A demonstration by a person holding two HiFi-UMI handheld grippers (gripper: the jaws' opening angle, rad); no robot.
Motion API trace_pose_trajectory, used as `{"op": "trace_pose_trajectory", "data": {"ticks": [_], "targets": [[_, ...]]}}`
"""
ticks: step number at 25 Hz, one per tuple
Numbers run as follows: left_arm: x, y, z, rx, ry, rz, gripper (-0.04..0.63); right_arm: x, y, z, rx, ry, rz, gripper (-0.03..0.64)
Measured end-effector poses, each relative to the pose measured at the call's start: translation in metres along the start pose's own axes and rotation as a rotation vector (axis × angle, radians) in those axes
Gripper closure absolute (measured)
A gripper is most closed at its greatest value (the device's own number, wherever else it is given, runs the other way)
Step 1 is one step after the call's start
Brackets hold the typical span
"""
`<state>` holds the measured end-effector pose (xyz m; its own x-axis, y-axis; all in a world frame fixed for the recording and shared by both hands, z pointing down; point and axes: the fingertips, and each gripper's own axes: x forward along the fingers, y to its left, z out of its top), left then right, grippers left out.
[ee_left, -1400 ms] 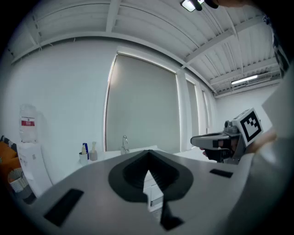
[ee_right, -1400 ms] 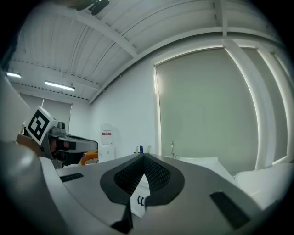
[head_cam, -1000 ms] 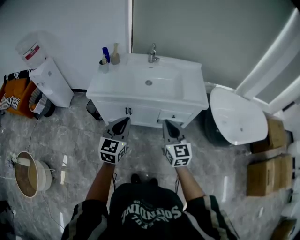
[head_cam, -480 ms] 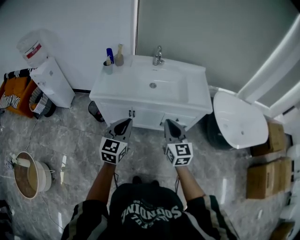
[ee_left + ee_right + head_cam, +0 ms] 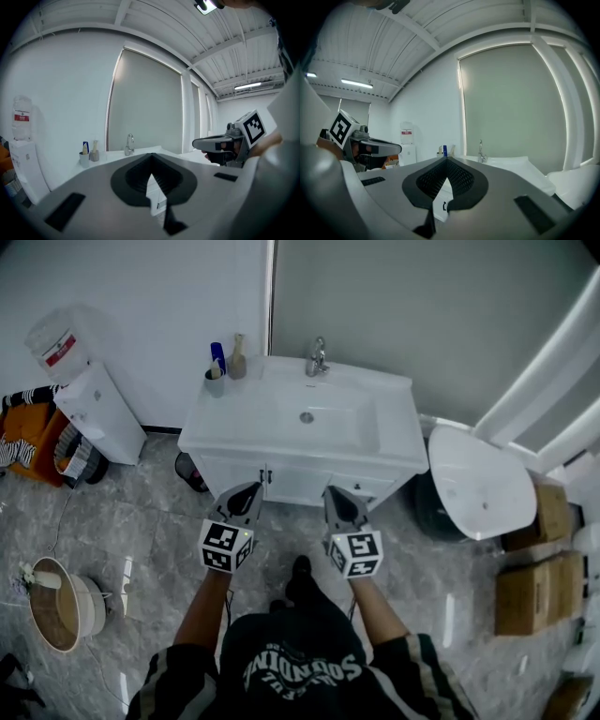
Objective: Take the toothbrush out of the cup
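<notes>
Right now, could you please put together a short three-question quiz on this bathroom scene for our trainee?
1. True or false: the left gripper has its jaws closed on the cup.
2. In the head view, where does the cup stand on the white vanity?
A) at the back left corner
B) inside the basin
C) at the front right corner
3. Fill in: the jaws of the right gripper are ____ (open or shut).

Key: 1 false, since both grippers are short of the vanity and hold nothing; 2 A; 3 shut.
</notes>
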<state>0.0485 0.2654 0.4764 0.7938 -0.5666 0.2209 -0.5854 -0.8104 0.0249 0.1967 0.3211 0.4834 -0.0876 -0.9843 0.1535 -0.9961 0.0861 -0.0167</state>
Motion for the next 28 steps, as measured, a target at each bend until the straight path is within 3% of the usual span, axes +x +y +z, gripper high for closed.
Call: {"op": "trace_pose_trajectory", "data": {"ticks": [10, 21, 28], "targets": [[0.056, 0.062, 0.007, 0.014, 0.006, 0.030, 0.597, 0.088, -0.012, 0.004, 0.011, -0.015, 0.057, 0.618], [0.174, 0.171, 0.036, -0.010, 0.033, 0.102, 0.597, 0.261, -0.056, 0.030, 0.016, 0.016, 0.167, 0.618], [0.218, 0.239, 0.050, -0.050, 0.040, 0.186, 0.597, 0.357, -0.059, 0.052, 0.000, 0.038, 0.268, 0.618]]}}
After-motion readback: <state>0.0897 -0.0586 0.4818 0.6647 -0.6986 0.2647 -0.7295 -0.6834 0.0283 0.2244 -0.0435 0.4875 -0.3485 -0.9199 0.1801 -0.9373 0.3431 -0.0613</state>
